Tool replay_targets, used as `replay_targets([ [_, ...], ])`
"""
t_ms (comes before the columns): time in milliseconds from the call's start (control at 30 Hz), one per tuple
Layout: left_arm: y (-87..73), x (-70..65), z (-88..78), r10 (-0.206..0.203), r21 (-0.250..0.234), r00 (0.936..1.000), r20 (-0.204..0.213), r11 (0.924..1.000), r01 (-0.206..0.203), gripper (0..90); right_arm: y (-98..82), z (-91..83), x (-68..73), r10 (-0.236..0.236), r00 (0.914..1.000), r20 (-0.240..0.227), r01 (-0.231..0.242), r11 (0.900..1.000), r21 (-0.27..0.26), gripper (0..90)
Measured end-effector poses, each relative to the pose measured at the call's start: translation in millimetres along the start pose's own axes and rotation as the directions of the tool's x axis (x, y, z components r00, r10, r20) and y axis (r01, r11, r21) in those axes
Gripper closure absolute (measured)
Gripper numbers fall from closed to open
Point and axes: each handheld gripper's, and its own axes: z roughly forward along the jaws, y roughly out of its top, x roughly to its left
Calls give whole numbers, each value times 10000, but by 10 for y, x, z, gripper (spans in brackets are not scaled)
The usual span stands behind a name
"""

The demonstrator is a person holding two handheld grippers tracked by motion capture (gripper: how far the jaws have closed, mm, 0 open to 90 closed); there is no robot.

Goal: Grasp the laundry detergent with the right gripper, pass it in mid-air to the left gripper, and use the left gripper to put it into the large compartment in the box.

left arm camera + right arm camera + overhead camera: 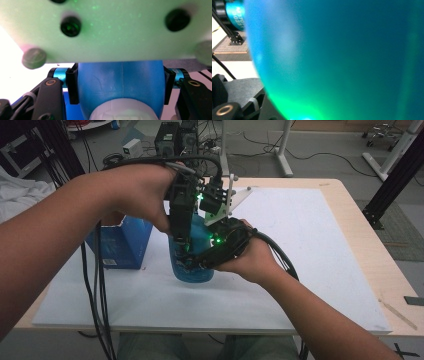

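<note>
Blue bottle (121, 82): smooth translucent plastic with moulded seam; table (360, 225): pale wood under matt white sheet (300, 250); blue carton (122, 245): cardboard.

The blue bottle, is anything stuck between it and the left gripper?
No. In the left gripper view the black pads sit right against the bottle, one on each side, with nothing visible between them.

I seem to be working in a lab: a light wooden table (350, 220) under a white mat (300, 245), black electronics boxes (172, 137) with tangled cables (250, 142) on the grey floor, and white stand legs (285, 150) beyond
</note>
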Motion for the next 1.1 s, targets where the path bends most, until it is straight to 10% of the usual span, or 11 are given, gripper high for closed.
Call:
replay_targets([
  [1100,-8,87,-133,-455,124,9988,179,9989,453,383,-84,-401,-6,200,9990,389,-197,9998,-93,228],
])
